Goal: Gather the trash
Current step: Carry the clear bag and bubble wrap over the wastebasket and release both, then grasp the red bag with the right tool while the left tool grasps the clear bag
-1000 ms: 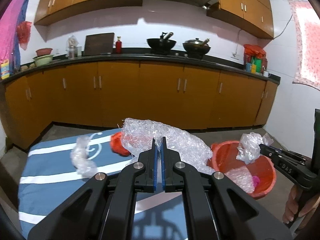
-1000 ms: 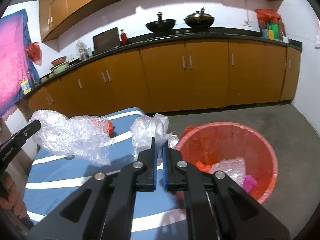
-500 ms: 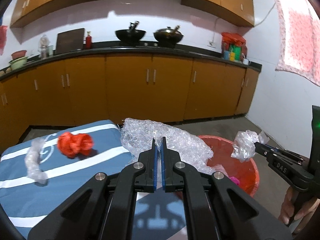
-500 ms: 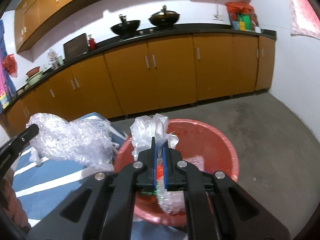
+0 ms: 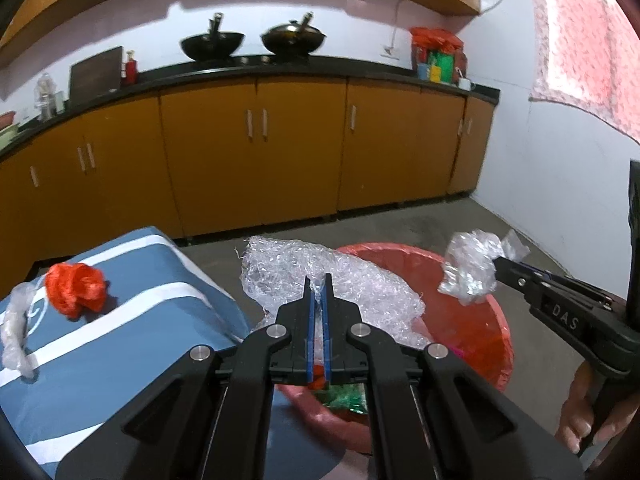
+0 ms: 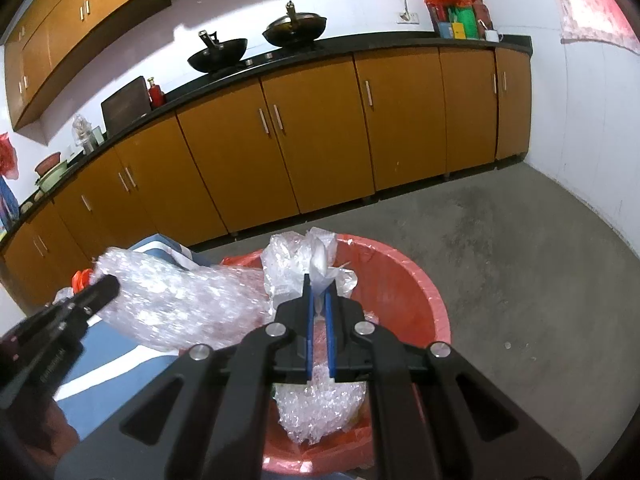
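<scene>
A sheet of bubble wrap is pinched in the narrow jaws of the left gripper above the red basin; a crumpled clear plastic bag is clamped by the right gripper over it. At 9 o'clock, a red wad lies on the striped blue bench.

A crumpled sheet of clear bubble wrap is pinched in the left tool and hangs over the near rim of the red basin. A smaller wad of clear plastic is clamped in the right tool above the basin's far side. More bubble wrap lies inside the basin. A crumpled red bag and a twisted clear plastic strip rest near the far left edge of the blue striped counter.
</scene>
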`<state>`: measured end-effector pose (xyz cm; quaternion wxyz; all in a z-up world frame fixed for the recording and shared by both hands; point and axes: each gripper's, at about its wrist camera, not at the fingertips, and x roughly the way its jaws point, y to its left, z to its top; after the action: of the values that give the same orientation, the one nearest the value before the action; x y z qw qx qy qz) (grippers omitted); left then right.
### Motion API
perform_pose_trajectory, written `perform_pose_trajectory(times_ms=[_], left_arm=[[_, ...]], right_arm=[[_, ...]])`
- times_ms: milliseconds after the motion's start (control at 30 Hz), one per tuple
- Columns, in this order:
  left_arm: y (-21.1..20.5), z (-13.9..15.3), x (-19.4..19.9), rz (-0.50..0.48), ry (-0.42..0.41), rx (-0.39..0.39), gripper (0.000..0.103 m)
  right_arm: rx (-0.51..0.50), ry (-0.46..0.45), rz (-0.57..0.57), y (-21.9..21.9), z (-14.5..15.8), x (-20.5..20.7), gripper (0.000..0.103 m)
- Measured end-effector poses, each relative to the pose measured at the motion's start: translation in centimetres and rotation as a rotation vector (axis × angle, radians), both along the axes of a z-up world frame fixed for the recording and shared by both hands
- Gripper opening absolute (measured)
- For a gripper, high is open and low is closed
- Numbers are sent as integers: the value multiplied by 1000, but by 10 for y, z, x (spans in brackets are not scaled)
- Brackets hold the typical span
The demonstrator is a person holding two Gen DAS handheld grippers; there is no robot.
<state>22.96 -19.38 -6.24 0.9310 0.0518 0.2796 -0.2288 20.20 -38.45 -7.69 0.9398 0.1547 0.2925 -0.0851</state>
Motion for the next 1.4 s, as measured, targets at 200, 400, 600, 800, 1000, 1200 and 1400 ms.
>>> perform_pose_trajectory(times_ms=[200, 400, 600, 800, 1000, 1200, 1400], left_arm=[[0, -8, 0, -2, 7, 9, 59], [18, -9, 0, 44, 21, -3, 59], [56, -4, -5, 138, -12, 8, 59], [122, 0, -19, 273, -79, 44, 61], [205, -1, -24, 445, -95, 62, 66], [286, -12, -28, 607, -84, 81, 69], [354, -16, -23, 732, -84, 66, 74]], right_arm=[[8, 2, -6, -4, -8, -1, 27], [14, 14, -24, -5, -13, -7, 27], [2, -1, 6, 12, -4, -4, 29], [-12, -18, 99, 57, 7, 6, 33], [-28, -16, 239, 132, 12, 34, 42], [-41, -3, 385, 221, 9, 65, 49], [-97, -10, 477, 299, 6, 100, 63]])
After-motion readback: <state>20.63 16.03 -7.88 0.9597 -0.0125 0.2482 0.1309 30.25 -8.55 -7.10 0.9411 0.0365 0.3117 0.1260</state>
